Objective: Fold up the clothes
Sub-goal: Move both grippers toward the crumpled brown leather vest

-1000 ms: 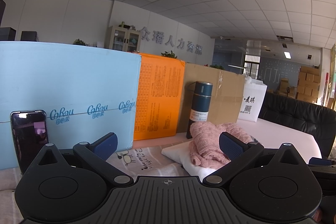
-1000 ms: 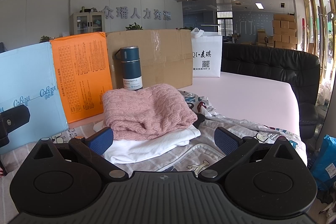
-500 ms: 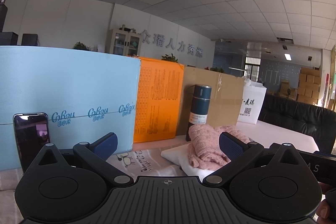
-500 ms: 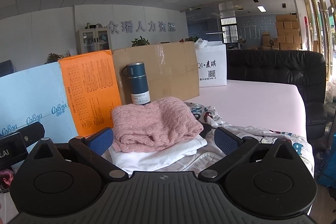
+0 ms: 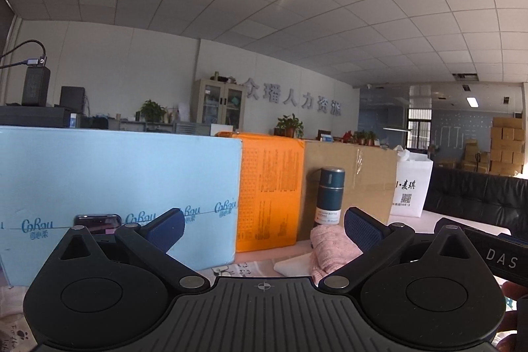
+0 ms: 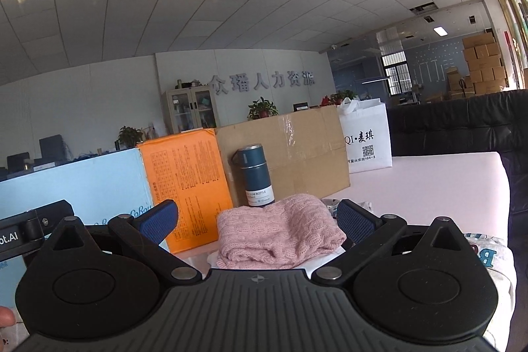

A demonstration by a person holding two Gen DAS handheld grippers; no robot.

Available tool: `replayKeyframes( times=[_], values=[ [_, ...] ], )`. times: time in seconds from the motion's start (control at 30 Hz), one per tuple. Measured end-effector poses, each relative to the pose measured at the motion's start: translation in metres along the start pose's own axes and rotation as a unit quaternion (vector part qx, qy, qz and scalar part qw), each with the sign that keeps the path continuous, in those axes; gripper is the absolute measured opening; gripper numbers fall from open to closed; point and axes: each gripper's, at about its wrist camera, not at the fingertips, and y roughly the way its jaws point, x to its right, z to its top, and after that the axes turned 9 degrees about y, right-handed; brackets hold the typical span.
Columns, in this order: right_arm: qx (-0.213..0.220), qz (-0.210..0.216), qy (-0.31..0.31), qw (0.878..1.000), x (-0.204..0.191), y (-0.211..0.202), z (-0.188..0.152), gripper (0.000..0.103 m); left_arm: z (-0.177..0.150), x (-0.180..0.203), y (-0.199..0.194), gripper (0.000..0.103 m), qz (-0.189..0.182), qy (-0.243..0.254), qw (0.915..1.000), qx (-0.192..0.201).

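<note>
A folded pink knit sweater (image 6: 280, 233) lies on top of a folded white garment (image 6: 310, 264) on the table; it also shows in the left wrist view (image 5: 331, 249), right of centre. A printed garment (image 6: 488, 253) is spread on the table at the right. My right gripper (image 6: 257, 220) is open and empty, held above and before the sweater. My left gripper (image 5: 262, 225) is open and empty, facing the boxes at the back, left of the pile. Both point nearly level, tilted up.
A dark blue vacuum bottle (image 6: 255, 175) stands behind the pile. A light blue box (image 5: 115, 193), an orange box (image 5: 270, 193) and a cardboard box (image 6: 297, 150) line the back. A white bag (image 6: 364, 137) and black sofa (image 6: 462, 124) are at the right. A phone (image 5: 97, 221) leans left.
Both grippers have tilted upward, so the table and clothes have sunk lower in both views and more ceiling shows. Both stay open and empty.
</note>
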Motion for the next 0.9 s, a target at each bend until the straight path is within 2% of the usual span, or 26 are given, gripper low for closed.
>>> replayKeyframes(
  times=[0.13, 0.23, 0.43, 0.63, 0.9],
  values=[
    [0.026, 0.024, 0.023, 0.999, 0.005, -0.016, 0.001, 0.103, 0.007, 0.001, -0.025, 0.103, 0.022, 0.009, 0.9996, 0.014],
    [0.018, 0.071, 0.027, 0.997, 0.005, -0.031, 0.001, 0.103, 0.009, -0.002, -0.046, 0.103, 0.046, 0.002, 0.9986, 0.026],
    [-0.028, 0.168, 0.025, 0.985, -0.007, -0.050, -0.006, 0.103, 0.014, -0.007, -0.079, 0.103, 0.086, 0.000, 0.9954, 0.041],
    [-0.074, 0.251, 0.043, 0.964, -0.025, -0.062, -0.010, 0.103, 0.014, -0.029, -0.114, 0.103, 0.138, -0.024, 0.9886, 0.056],
    [-0.129, 0.350, 0.050, 0.926, -0.072, -0.070, -0.023, 0.103, 0.013, -0.072, -0.167, 0.103, 0.225, -0.035, 0.9717, 0.064]
  ],
)
